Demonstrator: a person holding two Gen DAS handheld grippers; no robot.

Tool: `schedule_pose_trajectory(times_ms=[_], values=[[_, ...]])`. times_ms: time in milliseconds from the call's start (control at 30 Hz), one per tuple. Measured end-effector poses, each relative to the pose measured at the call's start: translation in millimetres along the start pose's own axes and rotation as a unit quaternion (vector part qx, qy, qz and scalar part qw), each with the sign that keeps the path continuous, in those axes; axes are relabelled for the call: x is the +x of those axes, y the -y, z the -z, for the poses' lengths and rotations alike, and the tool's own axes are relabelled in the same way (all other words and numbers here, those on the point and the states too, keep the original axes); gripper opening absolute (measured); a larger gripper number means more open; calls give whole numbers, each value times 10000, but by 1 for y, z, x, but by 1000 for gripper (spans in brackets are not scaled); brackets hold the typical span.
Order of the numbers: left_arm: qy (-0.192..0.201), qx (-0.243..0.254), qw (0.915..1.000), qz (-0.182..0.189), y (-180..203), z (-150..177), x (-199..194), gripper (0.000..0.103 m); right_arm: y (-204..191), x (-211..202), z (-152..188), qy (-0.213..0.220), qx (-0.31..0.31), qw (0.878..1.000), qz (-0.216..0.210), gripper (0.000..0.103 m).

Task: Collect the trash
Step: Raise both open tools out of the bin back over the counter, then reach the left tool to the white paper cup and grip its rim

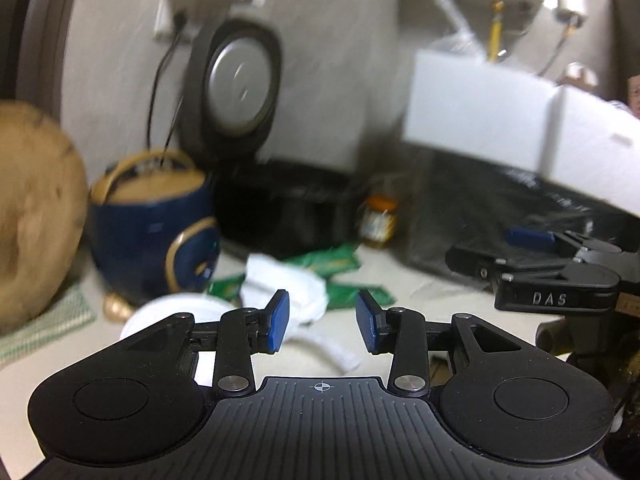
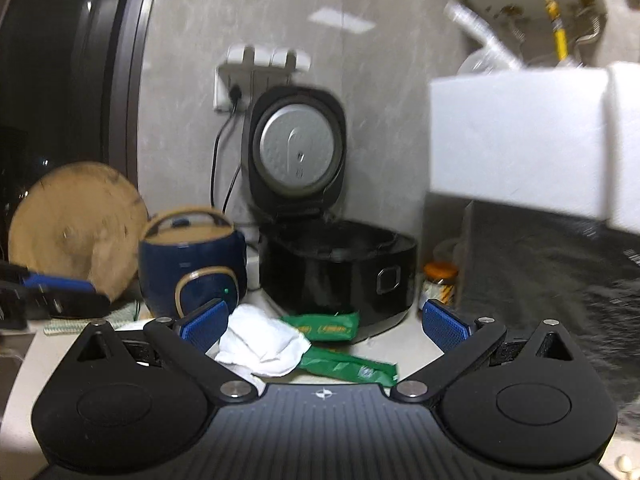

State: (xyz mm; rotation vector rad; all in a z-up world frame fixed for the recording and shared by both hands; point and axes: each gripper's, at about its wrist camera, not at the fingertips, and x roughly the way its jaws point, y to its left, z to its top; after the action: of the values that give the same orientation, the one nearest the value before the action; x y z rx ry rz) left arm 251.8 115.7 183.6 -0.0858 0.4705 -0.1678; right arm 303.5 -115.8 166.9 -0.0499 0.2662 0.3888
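A crumpled white tissue [image 1: 284,286] [image 2: 264,344] lies on the pale counter among green snack wrappers [image 1: 336,264] [image 2: 348,368]. My left gripper [image 1: 323,322] hangs above and just short of the tissue, its blue pads apart with nothing between them. My right gripper [image 2: 325,326] stands wide open over the same pile, and its pads touch nothing. In the left wrist view the right gripper [image 1: 496,250] shows at the right edge. The right wrist view catches the left gripper [image 2: 68,294] at its left edge.
A black rice cooker [image 2: 340,276] with raised lid stands behind the trash, and a blue pot [image 2: 192,260] and round wooden board [image 2: 76,220] are left of it. An orange-lidded jar [image 2: 440,280] sits by a black bag [image 2: 540,280] under a white box [image 2: 520,140]. A white dish [image 1: 160,312] lies near left.
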Motion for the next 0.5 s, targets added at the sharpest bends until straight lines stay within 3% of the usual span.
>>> schedule_pose_trajectory(times_ms=[200,500], values=[[-310,52,9995,-18,-23,11,26,41,-20,47,10,-405,-122,9989,-184,103],[-681,33,9977,26,-44,23,45,41,-47,86,31,-913,-406,9949,-145,103]])
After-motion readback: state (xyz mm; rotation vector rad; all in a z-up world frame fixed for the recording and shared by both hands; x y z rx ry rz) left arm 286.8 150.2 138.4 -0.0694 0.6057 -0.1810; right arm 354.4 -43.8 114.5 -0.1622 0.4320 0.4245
